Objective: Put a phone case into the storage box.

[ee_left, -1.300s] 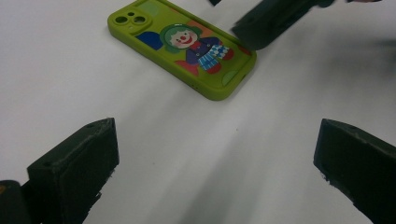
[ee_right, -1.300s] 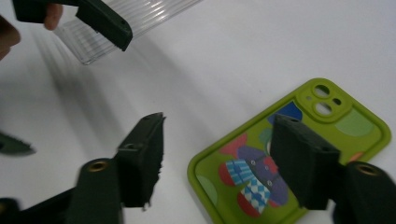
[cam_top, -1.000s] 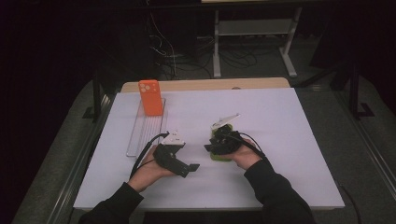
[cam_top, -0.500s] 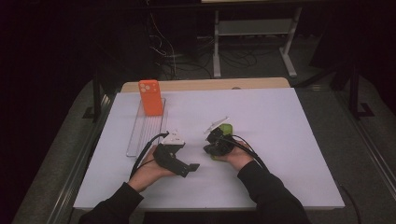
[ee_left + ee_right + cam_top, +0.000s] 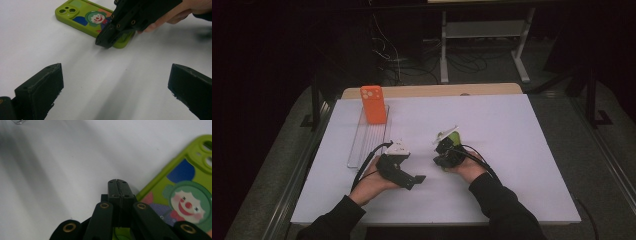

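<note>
I see a lime-green phone case (image 5: 87, 18) printed with a green-haired, red-nosed clown over blue and orange patches. My tongs are black, the worktop (image 5: 522, 140) white, and another phone case (image 5: 373, 104) is plain orange.

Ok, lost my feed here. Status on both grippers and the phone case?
Left gripper open, empty, off the case. Right gripper shut, tips at the corner of the green phone case, which lies flat on the table. Nothing in the way.

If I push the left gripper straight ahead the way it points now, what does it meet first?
Probably the right gripper, whose shut jaws rest at the near edge of the green phone case lying flat on the white table. The left gripper is open, with bare table between; depth is hard to judge.
</note>
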